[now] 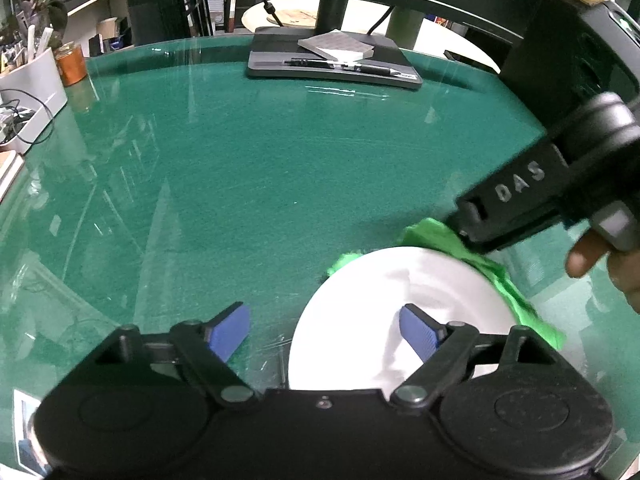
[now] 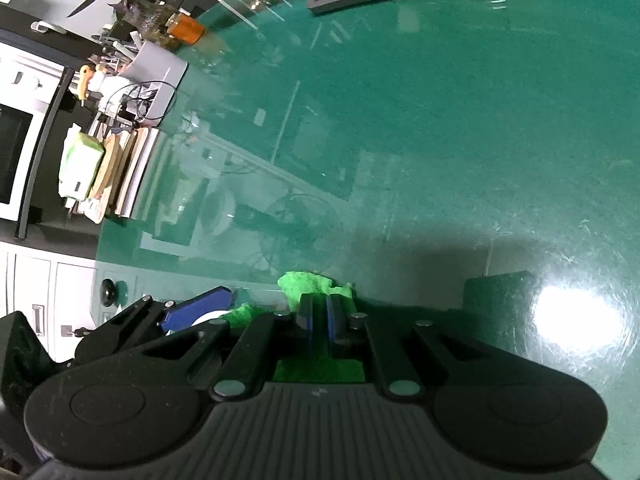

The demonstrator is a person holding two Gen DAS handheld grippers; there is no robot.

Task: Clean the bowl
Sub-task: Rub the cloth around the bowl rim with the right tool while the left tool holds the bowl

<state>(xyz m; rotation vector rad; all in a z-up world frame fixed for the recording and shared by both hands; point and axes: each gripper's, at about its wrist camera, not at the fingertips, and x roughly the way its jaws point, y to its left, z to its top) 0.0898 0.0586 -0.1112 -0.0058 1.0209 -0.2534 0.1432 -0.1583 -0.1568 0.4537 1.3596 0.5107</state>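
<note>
Your left hand-held gripper [image 1: 324, 330] has its blue fingers wide apart, holding nothing. One finger sits over the green desk [image 1: 240, 168], the other over the white bowl [image 1: 400, 312], so the bowl's rim lies between them. Further right, your right hand-held gripper [image 2: 319, 322] is squeezed tight on the green cloth [image 2: 308, 284], at the bowl's far edge.

Left gripper [image 1: 324, 330]: black linkage arms, round silver pivot pins, ribbed blue pads [image 1: 230, 330]; right gripper [image 2: 319, 322] alike, its black housing lettered "DAS" at 3 o'clock.
</note>
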